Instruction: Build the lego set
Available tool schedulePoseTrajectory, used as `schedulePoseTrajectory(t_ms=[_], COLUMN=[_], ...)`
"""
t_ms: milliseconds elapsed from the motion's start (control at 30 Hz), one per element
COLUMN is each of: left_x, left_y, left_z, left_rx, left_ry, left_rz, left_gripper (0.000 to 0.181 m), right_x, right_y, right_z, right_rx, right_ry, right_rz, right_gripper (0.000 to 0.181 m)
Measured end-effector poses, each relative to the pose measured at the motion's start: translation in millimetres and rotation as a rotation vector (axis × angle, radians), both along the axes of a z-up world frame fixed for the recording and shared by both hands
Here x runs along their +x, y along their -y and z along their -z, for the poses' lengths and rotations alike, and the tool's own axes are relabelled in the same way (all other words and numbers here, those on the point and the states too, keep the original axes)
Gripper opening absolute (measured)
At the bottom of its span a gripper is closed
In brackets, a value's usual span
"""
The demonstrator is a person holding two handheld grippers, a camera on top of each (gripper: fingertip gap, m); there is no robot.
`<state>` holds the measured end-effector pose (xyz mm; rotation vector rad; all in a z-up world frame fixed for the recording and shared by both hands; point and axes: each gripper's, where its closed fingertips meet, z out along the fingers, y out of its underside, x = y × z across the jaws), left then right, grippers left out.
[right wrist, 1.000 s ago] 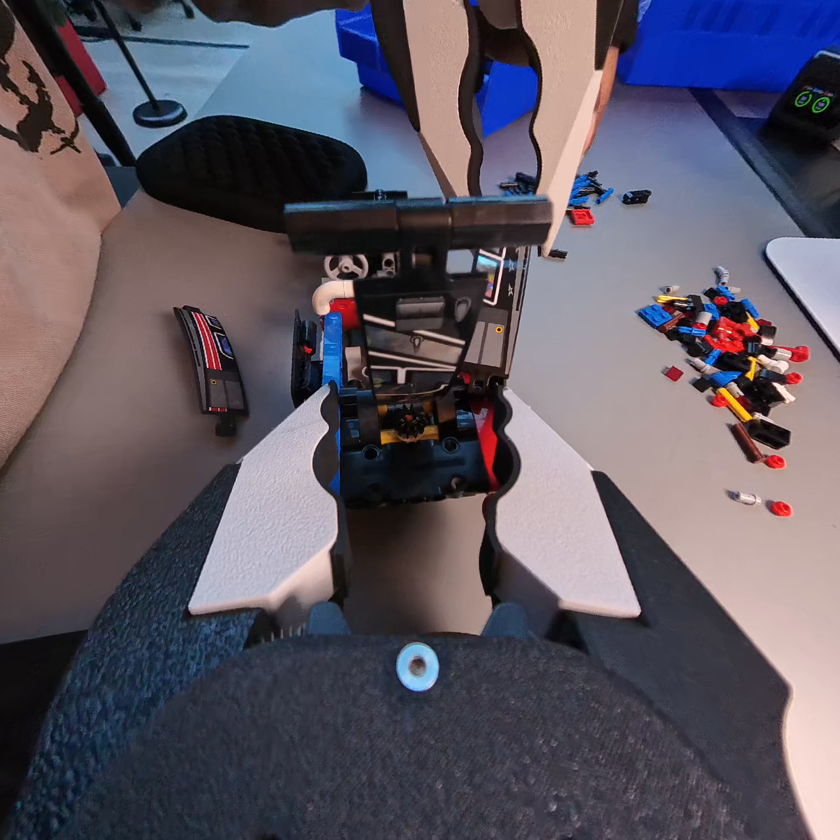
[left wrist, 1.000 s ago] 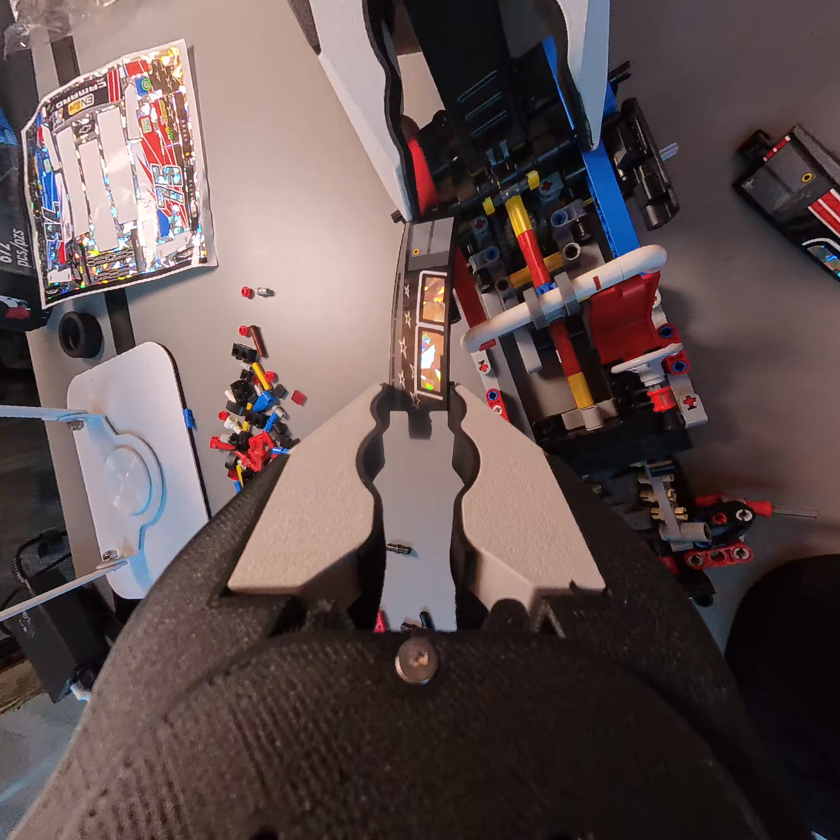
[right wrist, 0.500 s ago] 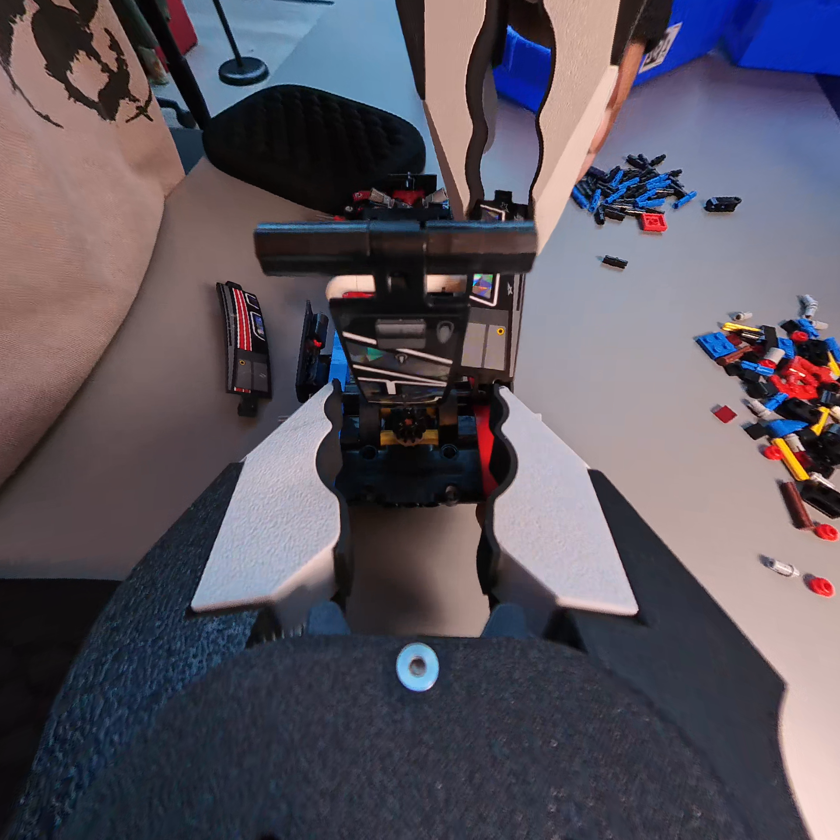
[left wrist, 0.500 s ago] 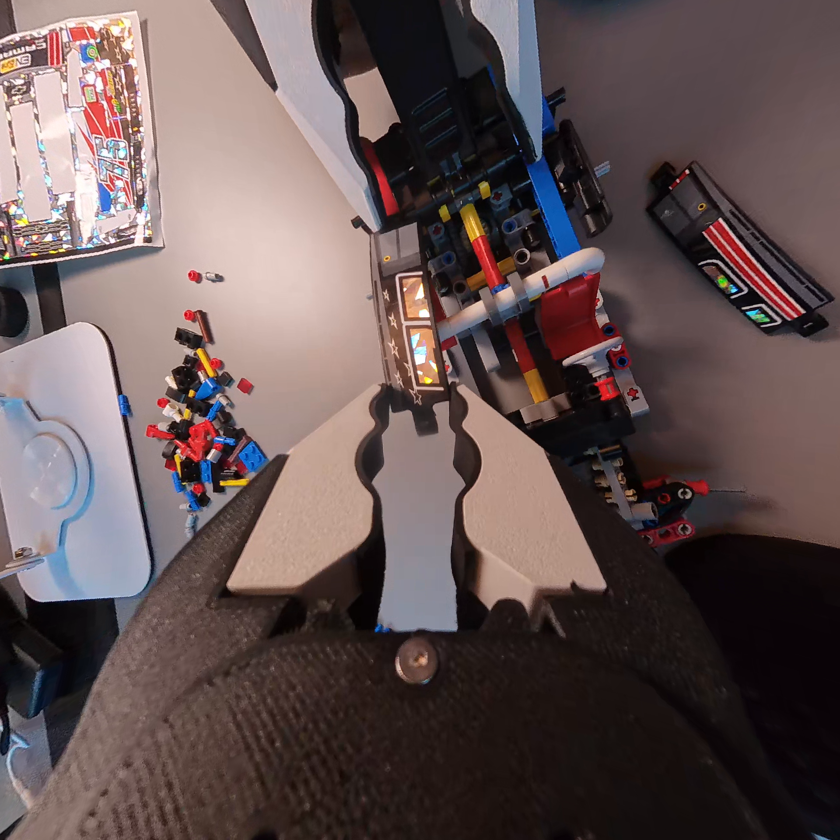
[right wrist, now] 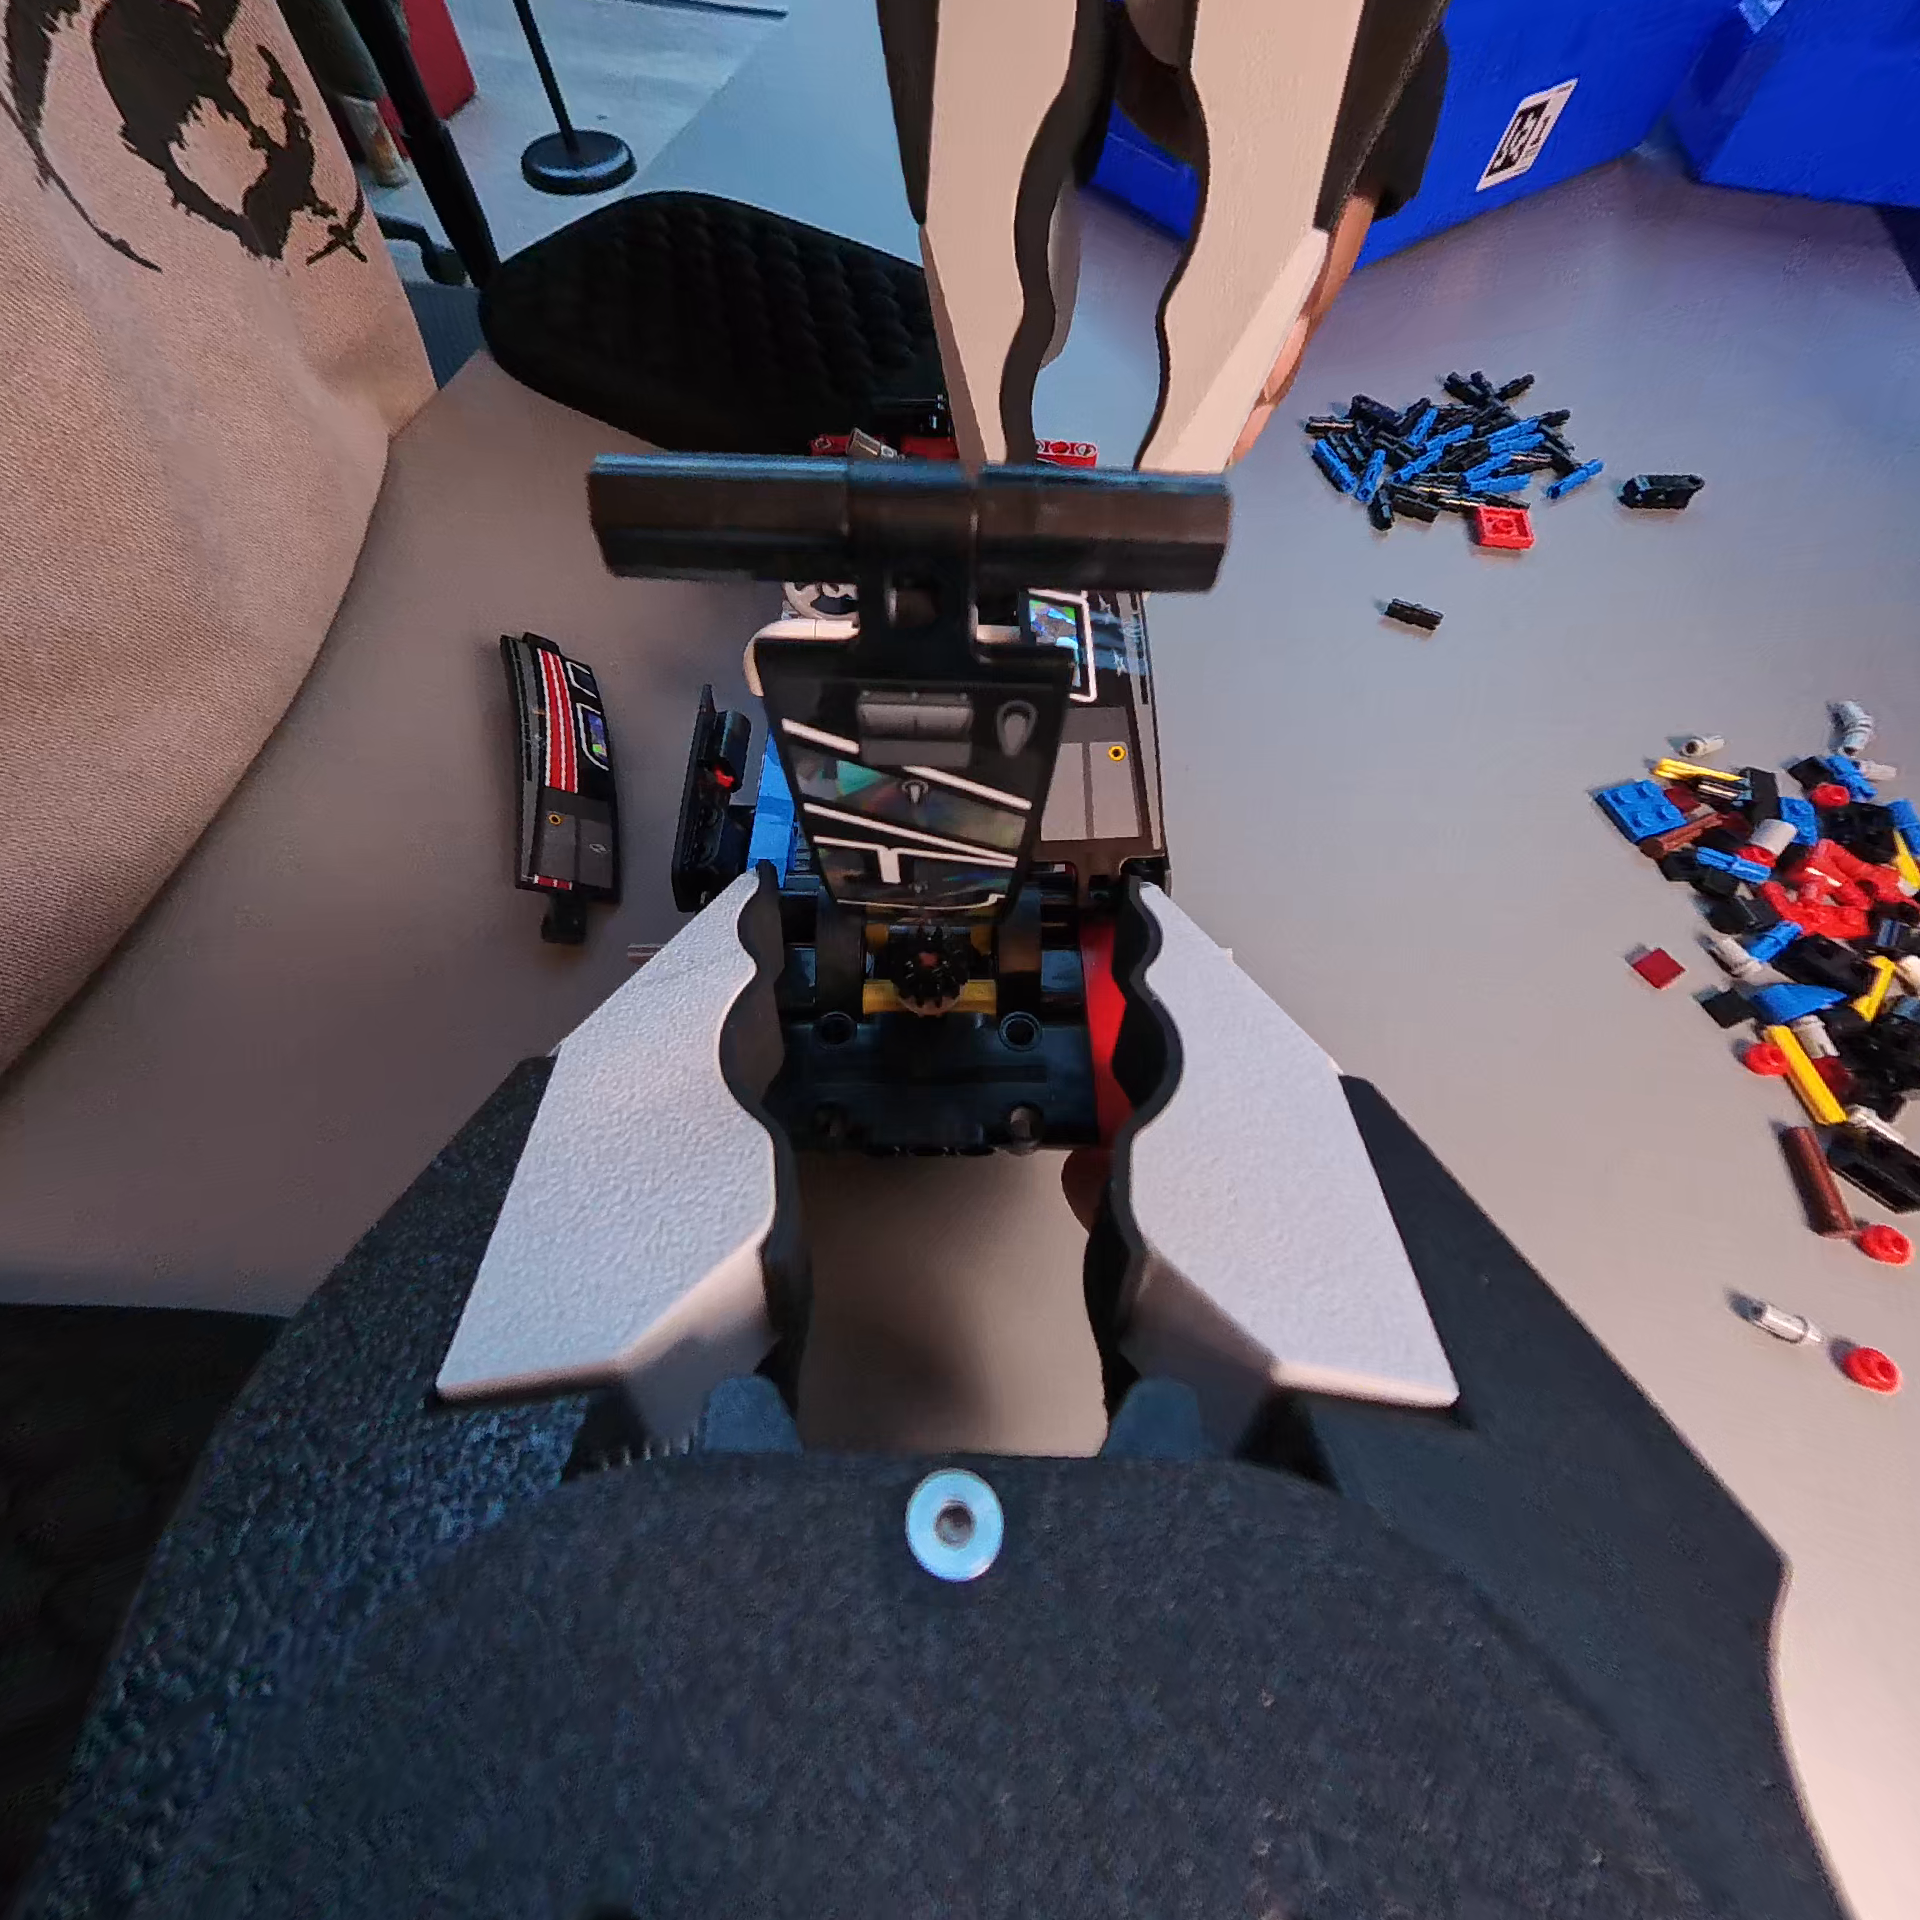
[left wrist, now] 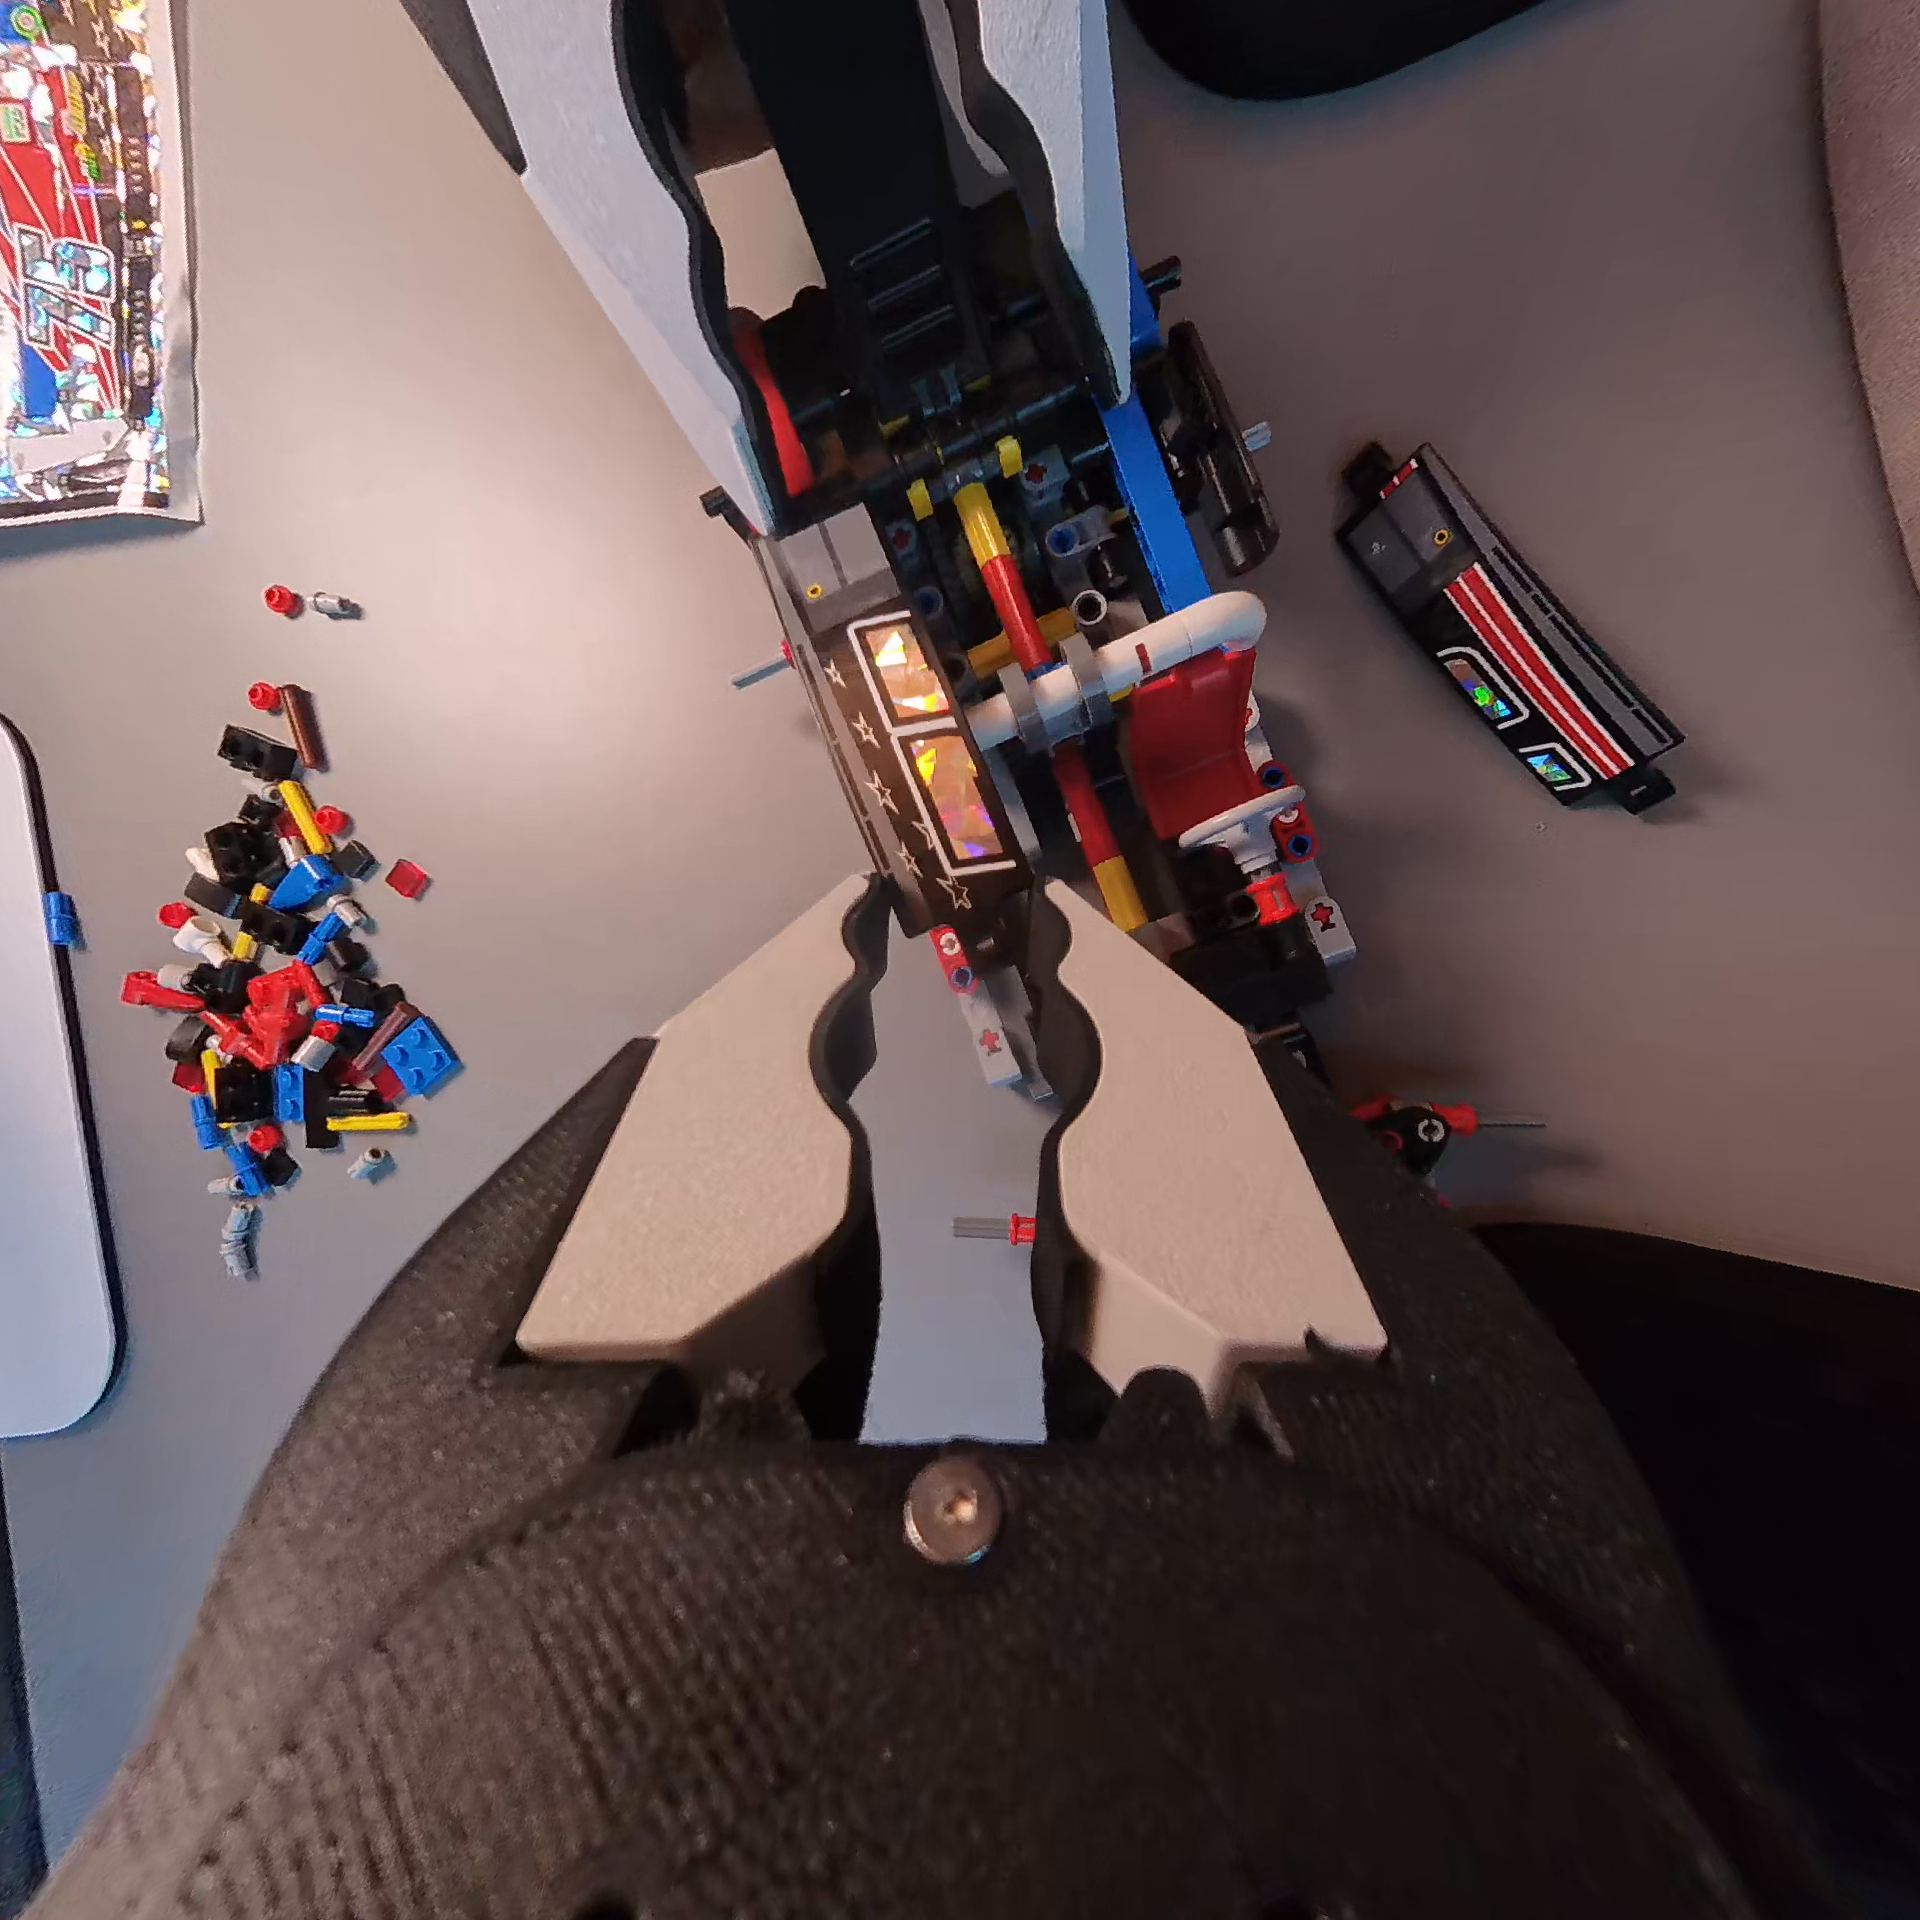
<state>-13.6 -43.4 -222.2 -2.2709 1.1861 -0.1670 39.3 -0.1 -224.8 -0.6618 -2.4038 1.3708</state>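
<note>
The half-built lego car (left wrist: 1081, 665) lies on the grey table, its black rear wing (right wrist: 904, 520) raised. My right gripper (right wrist: 951, 894) is shut on the car's rear body, one finger on each side; it also shows at the top of the left wrist view (left wrist: 925, 436). My left gripper (left wrist: 951, 899) comes from above and is shut on the front end of the car's black star-stickered side panel (left wrist: 914, 748). It also shows behind the wing in the right wrist view (right wrist: 1070, 457), where the panel (right wrist: 1101, 779) stands on the car's right side.
A loose curved black panel (left wrist: 1507, 634) with red stripes lies beside the car. There is a pile of small bricks (left wrist: 281, 987), blue and black pins (right wrist: 1444, 457), a sticker sheet (left wrist: 73, 260), a white plate (left wrist: 42, 1091), a small red-black subassembly (left wrist: 1423, 1127) and blue bins (right wrist: 1558, 104). My hands' fingertips stand some 8 centimetres from each other.
Both grippers and the car have shifted together over the table. The left gripper's fingers now reach further along the panel end, over a grey beam. Both grips are unchanged.
</note>
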Motion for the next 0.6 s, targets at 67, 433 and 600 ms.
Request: schedulePoseTrajectory(t_ms=[67,433,600], left_x=[-0.5,3.1,4.8], left_y=[0.5,3.9,5.9], left_z=[1.1,3.4,3.7], left_rx=[-0.004,0.004,0.011], left_ry=[0.004,0.061,0.084], left_rz=[-0.003,-0.024,-0.027], left_gripper=[0.024,0.024,0.025], right_x=[0.1,0.9,2.6], right_y=[0.4,2.4,4.2], right_z=[0.0,-0.3,-0.4], right_rx=[0.001,0.002,0.007], right_ry=[-0.004,-0.004,0.006], right_rz=[-0.005,-0.011,-0.019], right_gripper=[0.063,0.063,0.062])
